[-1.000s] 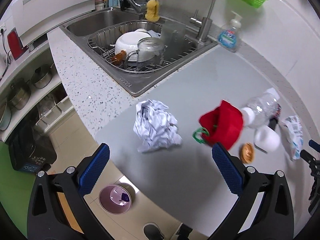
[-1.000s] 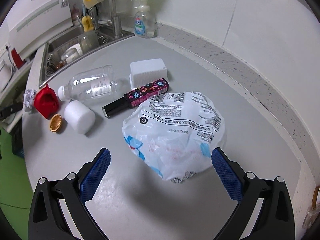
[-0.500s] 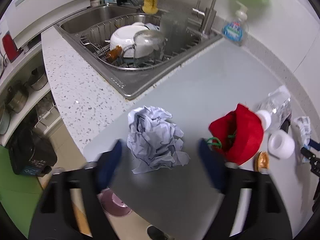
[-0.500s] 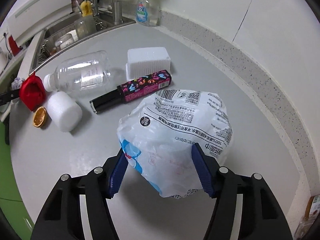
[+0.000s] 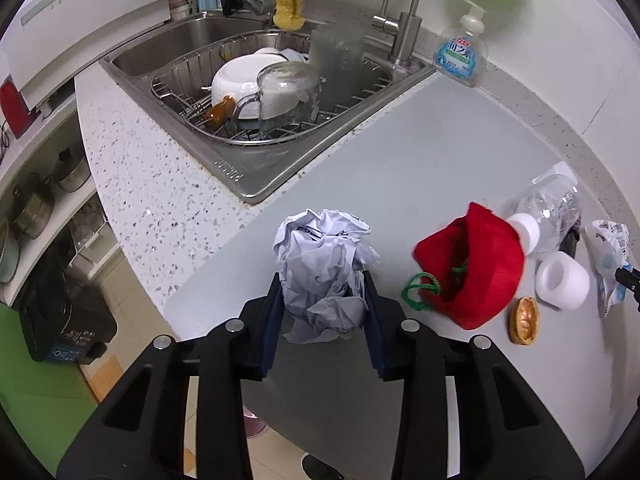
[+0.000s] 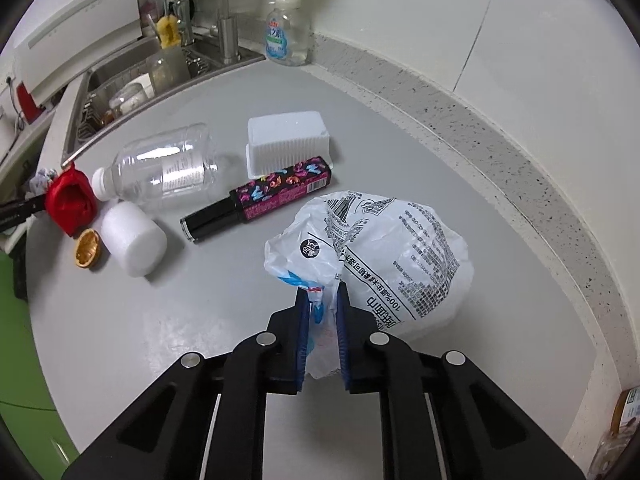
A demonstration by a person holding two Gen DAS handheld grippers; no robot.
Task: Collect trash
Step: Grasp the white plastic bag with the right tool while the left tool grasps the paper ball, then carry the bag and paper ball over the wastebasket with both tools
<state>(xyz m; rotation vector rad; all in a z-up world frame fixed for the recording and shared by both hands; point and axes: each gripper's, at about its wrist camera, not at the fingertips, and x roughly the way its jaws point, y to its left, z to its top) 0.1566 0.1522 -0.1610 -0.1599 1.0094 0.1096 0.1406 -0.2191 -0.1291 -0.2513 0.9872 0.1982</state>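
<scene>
Now both grips need checking before lifting: the left gripper (image 5: 323, 292), just closing, clasps the paper wad (image 5: 322, 264) near the surface's (image 5: 420, 168) front edge. The right gripper (image 6: 322, 304), clenched, pinches the plastic bag (image 6: 384, 248) by the back edge; raise slowly so neither slips.

Between the left claw's (image 5: 322, 308) jaws sits the crumpled paper (image 5: 322, 256) on the surface (image 5: 420, 160); right of that claw lie the pouch (image 5: 476, 268), nutshell (image 5: 523, 315) and foam cup (image 5: 562, 278), with the sink (image 5: 240, 168) beyond. The plastic bag (image 6: 384, 248) sits in the right claw (image 6: 322, 316); bottle (image 6: 168, 168), tube (image 6: 260, 196) and box (image 6: 286, 144) lie beyond, to its left.
</scene>
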